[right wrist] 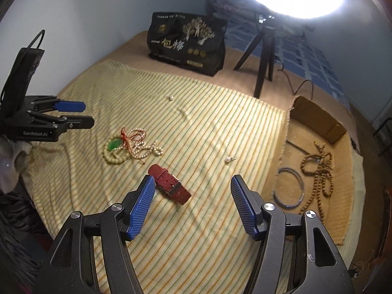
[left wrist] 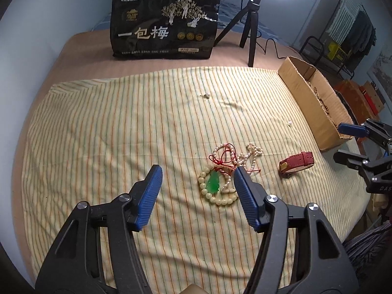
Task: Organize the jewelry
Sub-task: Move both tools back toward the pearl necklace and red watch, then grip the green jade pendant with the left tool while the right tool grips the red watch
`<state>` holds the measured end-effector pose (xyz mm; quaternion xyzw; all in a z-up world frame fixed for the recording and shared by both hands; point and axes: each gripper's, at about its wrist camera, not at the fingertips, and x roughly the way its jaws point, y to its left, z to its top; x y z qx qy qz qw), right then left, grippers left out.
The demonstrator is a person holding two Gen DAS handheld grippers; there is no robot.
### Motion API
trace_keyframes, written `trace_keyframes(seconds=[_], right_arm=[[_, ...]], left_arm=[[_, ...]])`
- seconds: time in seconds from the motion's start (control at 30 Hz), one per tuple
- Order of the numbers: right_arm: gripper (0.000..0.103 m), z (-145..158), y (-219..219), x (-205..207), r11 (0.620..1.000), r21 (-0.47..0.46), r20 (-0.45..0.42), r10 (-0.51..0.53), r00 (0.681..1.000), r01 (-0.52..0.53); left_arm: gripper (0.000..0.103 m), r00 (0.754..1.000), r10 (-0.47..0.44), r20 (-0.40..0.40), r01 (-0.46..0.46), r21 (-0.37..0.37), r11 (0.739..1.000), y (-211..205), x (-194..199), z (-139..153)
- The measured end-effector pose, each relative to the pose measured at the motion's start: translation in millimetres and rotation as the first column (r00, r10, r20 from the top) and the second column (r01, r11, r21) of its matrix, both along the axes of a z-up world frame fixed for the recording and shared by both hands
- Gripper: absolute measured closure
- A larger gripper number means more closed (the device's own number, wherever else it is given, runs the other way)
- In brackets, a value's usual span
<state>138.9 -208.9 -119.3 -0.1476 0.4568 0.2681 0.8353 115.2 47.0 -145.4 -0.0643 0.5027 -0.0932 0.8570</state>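
A tangle of jewelry lies on the striped cloth: a cream bead bracelet [left wrist: 215, 191] with a green pendant [left wrist: 213, 182], a red cord [left wrist: 226, 158] and a pearl strand [left wrist: 250, 155]; the tangle also shows in the right wrist view [right wrist: 129, 147]. My left gripper [left wrist: 198, 174] is open and empty, just in front of this tangle. A red watch strap [right wrist: 170, 186] [left wrist: 296, 163] lies between the tangle and the cardboard box [right wrist: 289, 132]. My right gripper [right wrist: 193, 183] is open and empty, hovering just behind the strap. The box holds a brown bead string [right wrist: 318, 171] and a blue bangle [right wrist: 289, 186].
Two small pearl earrings lie loose on the cloth [right wrist: 229, 159] [right wrist: 170, 97]. A black printed bag [left wrist: 164, 24] and a ring light on a black tripod [left wrist: 252, 29] stand at the back. The cardboard box [left wrist: 316, 103] sits along the cloth's right edge.
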Motion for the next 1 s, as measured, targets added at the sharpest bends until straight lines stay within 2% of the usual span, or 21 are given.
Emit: trace_keyframes(seconds=[0.03, 0.13, 0.2, 0.37, 0.43, 0.5, 0.6, 0.9, 1.0], right_arm=[[0.039, -1, 1, 1, 1.0, -0.002, -0.005, 0.003, 1.0, -0.003], [0.039, -8, 5, 6, 1.0, -0.013, -0.022, 0.014, 1.0, -0.014], [0.039, -14, 8, 8, 0.999, -0.025, -0.033, 0.019, 0.999, -0.02], [0.039, -22, 11, 9, 0.997, -0.05, -0.049, 0.048, 0.998, -0.05], [0.04, -24, 13, 10, 0.997, -0.049, -0.057, 0.052, 0.997, -0.055], [0.04, -26, 13, 11, 0.997, -0.049, -0.063, 0.053, 0.997, -0.056], [0.053, -30, 15, 14, 0.997, -0.053, -0.078, 0.054, 0.996, -0.058], [0.054, -33, 18, 14, 0.996, -0.062, -0.069, 0.066, 0.995, -0.07], [0.055, -34, 18, 15, 0.996, -0.06, -0.072, 0.062, 0.996, -0.066]], left_arm=[[0.047, 1.0, -0.004, -0.008, 0.004, -0.006, 1.0, 0, 1, -2], [0.049, 0.999, -0.021, -0.027, 0.021, -0.019, 1.0, -2, 4, -8], [0.057, 0.998, -0.046, -0.035, 0.046, -0.012, 0.999, -7, 5, -12], [0.076, 0.986, -0.158, -0.049, 0.161, 0.055, 0.985, -31, -2, -26], [0.08, 0.982, -0.182, -0.058, 0.186, 0.076, 0.98, -38, -2, -32], [0.082, 0.979, -0.19, -0.07, 0.196, 0.083, 0.977, -42, 0, -38], [0.083, 0.978, -0.19, -0.086, 0.198, 0.098, 0.975, -45, 7, -45], [0.083, 0.976, -0.196, -0.092, 0.208, 0.143, 0.968, -49, 16, -53], [0.09, 0.972, -0.214, -0.097, 0.227, 0.162, 0.96, -54, 13, -54]])
